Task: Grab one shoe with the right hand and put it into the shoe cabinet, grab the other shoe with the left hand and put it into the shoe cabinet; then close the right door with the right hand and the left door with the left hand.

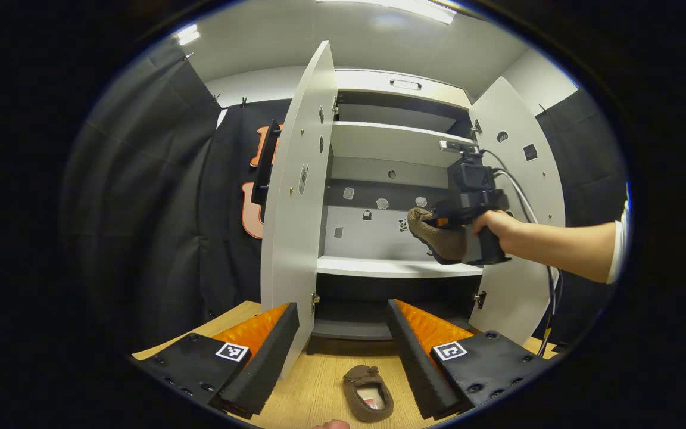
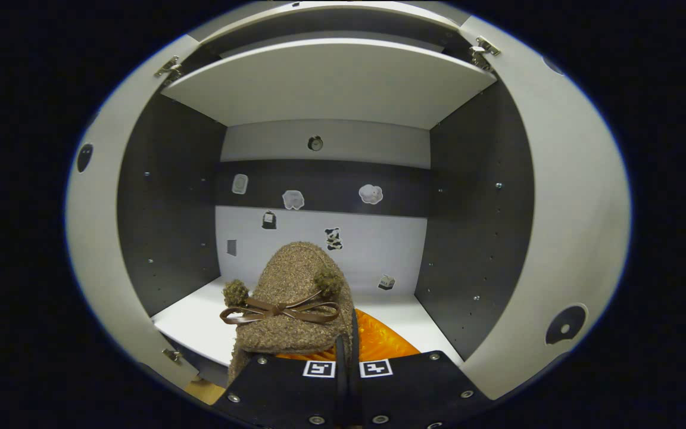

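A brown fuzzy shoe (image 2: 292, 292) with a bow hangs toe-forward just over the front of the cabinet's white middle shelf (image 2: 200, 322). My right gripper (image 2: 346, 342) is shut on its rim. In the left gripper view the same shoe (image 1: 441, 238) and the right gripper (image 1: 436, 221) are at the right side of the open cabinet, above the shelf (image 1: 379, 266), held by a hand. The other brown shoe (image 1: 368, 393) lies on the wooden surface (image 1: 313, 387), opening up. My left gripper (image 1: 343, 357) hovers open just above and behind it, a finger on either side.
Both cabinet doors stand wide open: the left door (image 1: 292, 226) and the right door (image 1: 521, 179). An upper shelf (image 1: 390, 143) and a dark lower compartment (image 1: 349, 310) are also there. A cable hangs from the right gripper by the right door.
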